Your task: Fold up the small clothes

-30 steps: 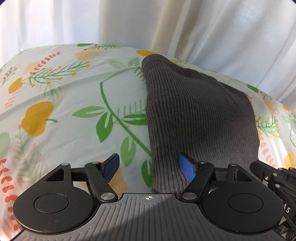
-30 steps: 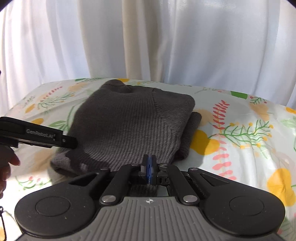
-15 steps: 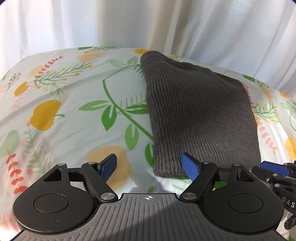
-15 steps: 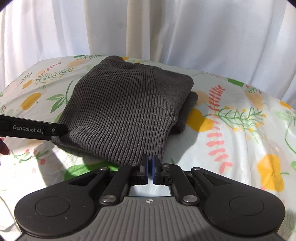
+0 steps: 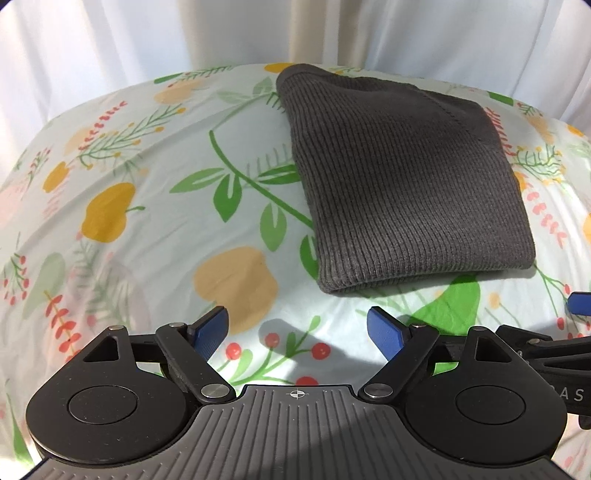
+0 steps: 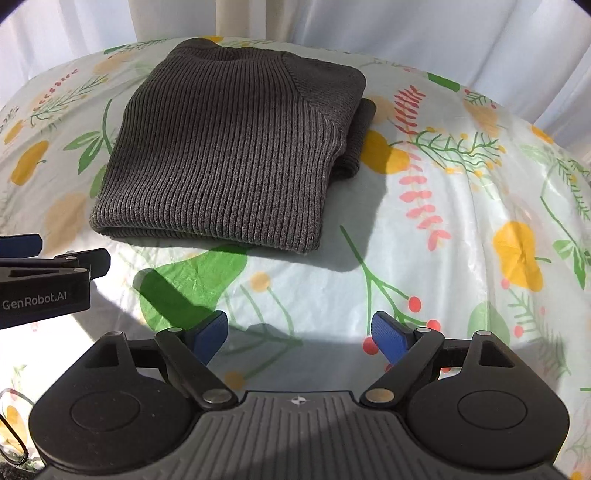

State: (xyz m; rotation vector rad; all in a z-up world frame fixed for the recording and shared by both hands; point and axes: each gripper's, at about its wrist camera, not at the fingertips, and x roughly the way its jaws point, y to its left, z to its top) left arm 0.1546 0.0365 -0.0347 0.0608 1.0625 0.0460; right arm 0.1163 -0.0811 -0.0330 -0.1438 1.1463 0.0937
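Note:
A dark grey ribbed knit garment [image 5: 402, 184] lies folded into a compact rectangle on the floral sheet; it also shows in the right wrist view [image 6: 229, 155], with a folded layer sticking out at its right side. My left gripper [image 5: 297, 330] is open and empty, hovering just short of the garment's near edge. My right gripper [image 6: 299, 332] is open and empty, also short of the near edge. The left gripper shows at the left edge of the right wrist view [image 6: 55, 262].
The surface is a white sheet [image 5: 147, 221] printed with green leaves, yellow fruit and red berries. White curtains [image 6: 406, 29] hang close behind its far edge. The sheet curves down at the left and right sides.
Both grippers have drawn back from the garment toward me. The right gripper, shut earlier at the garment's near edge, has opened. The garment now lies flat, free of both.

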